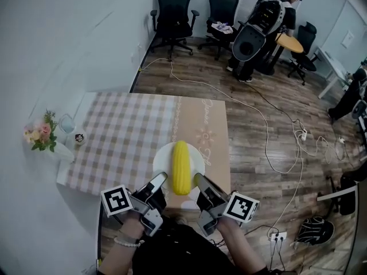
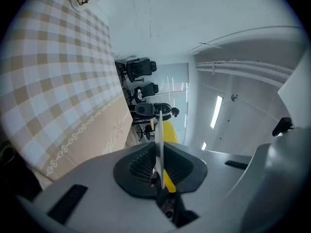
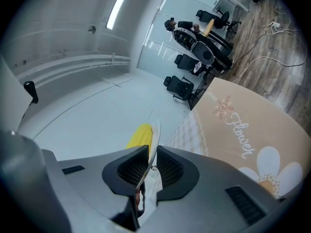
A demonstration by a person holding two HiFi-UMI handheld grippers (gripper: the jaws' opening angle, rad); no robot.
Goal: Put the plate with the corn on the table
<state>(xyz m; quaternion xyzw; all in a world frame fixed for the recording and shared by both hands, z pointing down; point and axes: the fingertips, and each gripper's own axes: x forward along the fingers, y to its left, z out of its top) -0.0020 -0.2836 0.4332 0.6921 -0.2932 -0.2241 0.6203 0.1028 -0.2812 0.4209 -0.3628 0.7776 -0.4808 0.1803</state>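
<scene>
A white plate carries a yellow corn cob over the near edge of the table. I cannot tell whether the plate rests on the cloth. My left gripper pinches the plate's near-left rim and my right gripper pinches its near-right rim. In the left gripper view the plate runs edge-on between the shut jaws of the gripper, with the corn beyond. The right gripper view shows the same grip: the gripper on the plate rim, with the corn beside it.
The table has a checked cloth and a beige flower-print runner. A flower vase, a glass and a small cup stand at its far left. Office chairs, a person and cables lie beyond on the wood floor.
</scene>
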